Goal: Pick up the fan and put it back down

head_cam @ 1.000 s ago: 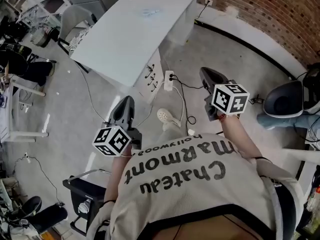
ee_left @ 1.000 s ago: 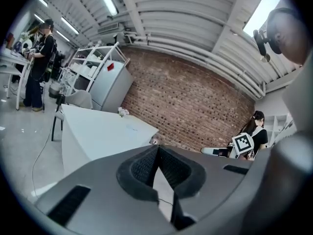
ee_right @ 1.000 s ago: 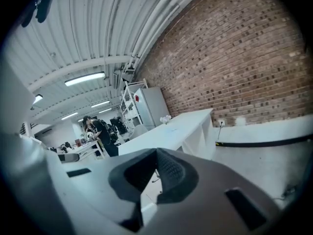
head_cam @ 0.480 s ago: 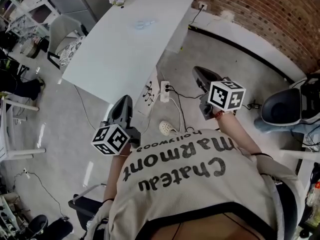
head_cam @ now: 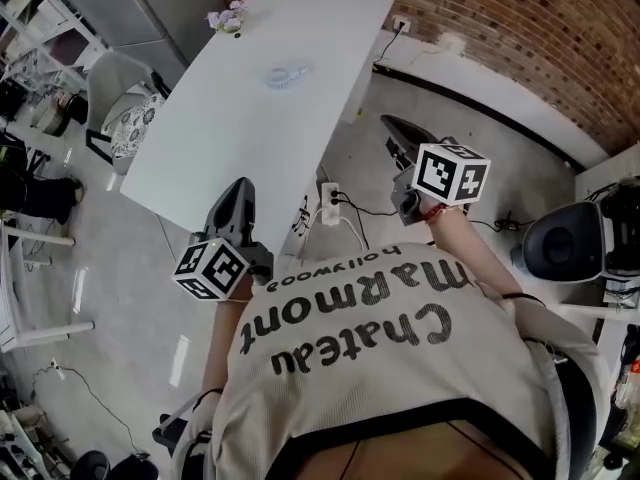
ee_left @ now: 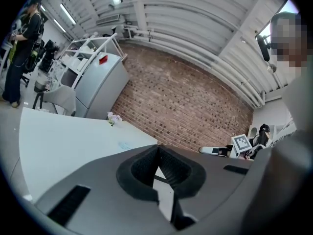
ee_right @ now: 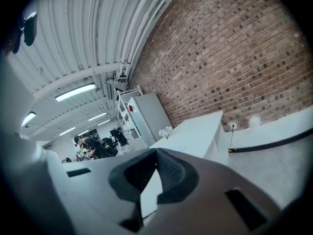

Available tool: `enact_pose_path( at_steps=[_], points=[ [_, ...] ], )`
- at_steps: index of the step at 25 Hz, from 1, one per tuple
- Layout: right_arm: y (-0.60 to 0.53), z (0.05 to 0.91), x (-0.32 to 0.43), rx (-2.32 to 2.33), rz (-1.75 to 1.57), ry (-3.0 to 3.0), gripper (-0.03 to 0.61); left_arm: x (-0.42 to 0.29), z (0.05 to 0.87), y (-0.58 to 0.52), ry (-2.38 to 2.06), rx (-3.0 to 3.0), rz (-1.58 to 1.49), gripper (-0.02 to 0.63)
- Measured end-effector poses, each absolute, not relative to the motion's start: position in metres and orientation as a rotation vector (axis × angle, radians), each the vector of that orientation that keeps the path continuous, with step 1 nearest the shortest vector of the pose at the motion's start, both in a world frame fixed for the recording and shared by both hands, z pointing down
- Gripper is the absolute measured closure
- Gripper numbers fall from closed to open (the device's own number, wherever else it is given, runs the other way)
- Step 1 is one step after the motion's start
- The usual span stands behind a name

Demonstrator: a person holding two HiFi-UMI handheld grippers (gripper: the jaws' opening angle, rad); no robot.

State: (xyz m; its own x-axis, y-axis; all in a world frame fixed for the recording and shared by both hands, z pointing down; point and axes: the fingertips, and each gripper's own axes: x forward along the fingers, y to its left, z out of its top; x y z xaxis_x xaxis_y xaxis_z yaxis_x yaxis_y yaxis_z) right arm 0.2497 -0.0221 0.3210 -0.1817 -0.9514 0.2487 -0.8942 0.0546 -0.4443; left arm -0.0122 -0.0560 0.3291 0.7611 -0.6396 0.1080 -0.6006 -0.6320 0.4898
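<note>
The left gripper (head_cam: 238, 190) and the right gripper (head_cam: 388, 126) both have their jaws pressed together on nothing, short of the white table (head_cam: 220, 138). A small pale-blue object (head_cam: 288, 74) mid-table, probably the fan, lies well apart from both. Arriving with closed jaws would likely knock it away. The shirt (head_cam: 350, 368) reads "Chateau Marmont Hollywood".

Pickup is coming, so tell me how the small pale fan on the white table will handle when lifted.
Probably light: the fan looks tiny against the white table. It seems to lie low, so tipping looks unlikely. Too far to judge fragility.
</note>
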Motion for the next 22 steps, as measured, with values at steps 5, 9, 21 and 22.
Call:
enact_pose_path(
  at_steps=[5,9,21,22],
  points=[
    [-0.049,0.335,0.253,-1.942,-0.832,2.199,0.575,-0.010,0.331,-0.082,-0.938,2.439,-0.118,0.614],
    [-0.058,0.364,0.257,-1.927,-0.948,2.176,0.575,-0.014,0.342,-0.087,-0.966,2.398,-0.107,0.612],
    [-0.083,0.395,0.251,-1.886,-0.984,2.254,0.575,-0.031,0.370,-0.086,-1.073,2.314,-0.129,0.612],
    [-0.085,0.395,0.253,-1.890,-0.976,2.254,0.575,-0.031,0.370,-0.086,-1.079,2.312,-0.129,0.612]
  ],
)
